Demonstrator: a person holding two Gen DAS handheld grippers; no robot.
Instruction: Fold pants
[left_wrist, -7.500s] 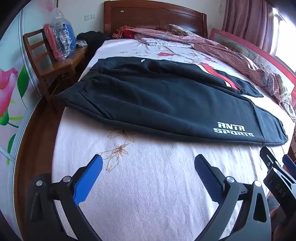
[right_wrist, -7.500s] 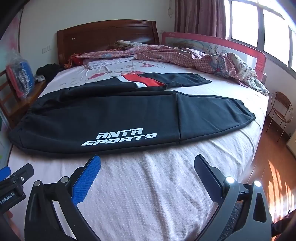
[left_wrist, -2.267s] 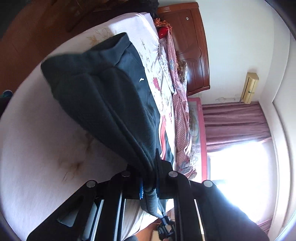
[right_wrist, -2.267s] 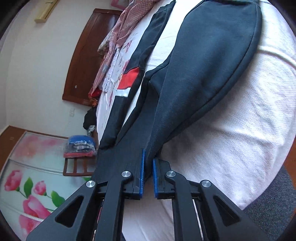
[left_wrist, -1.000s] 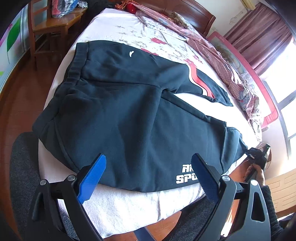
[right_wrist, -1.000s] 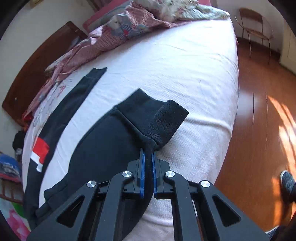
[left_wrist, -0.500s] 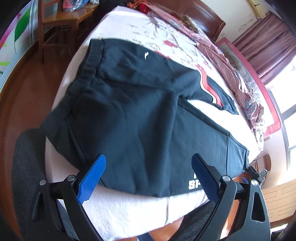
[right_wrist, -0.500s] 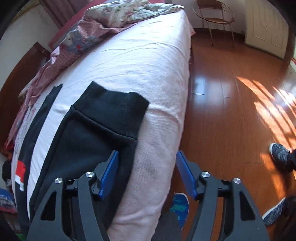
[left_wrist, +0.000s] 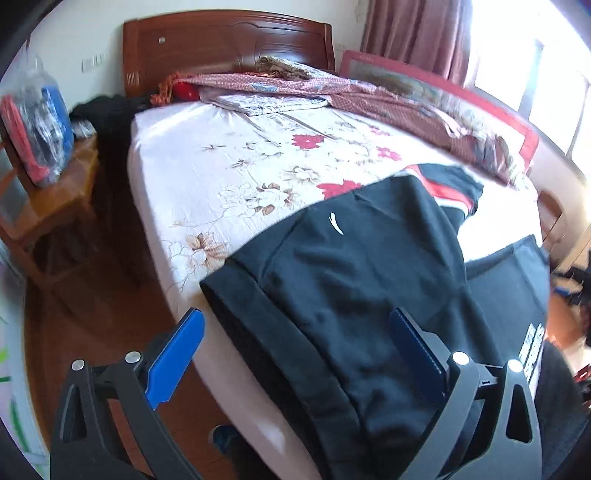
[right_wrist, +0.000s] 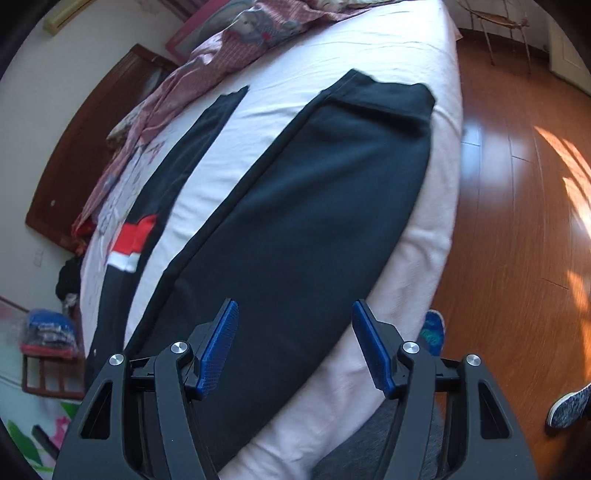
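Black sweatpants lie spread across the near side of the bed, waistband at the left edge. My left gripper hovers over the waistband corner; its jaws are opening wide and the cloth lies below them, not pinched. In the right wrist view the near leg runs up to its cuff by the bed's edge. The far leg with a red and white stripe lies apart to the left. My right gripper is open above the near leg, holding nothing.
The floral bed sheet reaches back to a wooden headboard with crumpled bedding. A wooden chair holding bagged clothes stands left of the bed. Wooden floor lies right of the bed, with a shoe on it.
My right gripper let go of the cuff and opened; the cuff now lies flat, farther ahead. My left gripper swung left to the waistband end and rolled.
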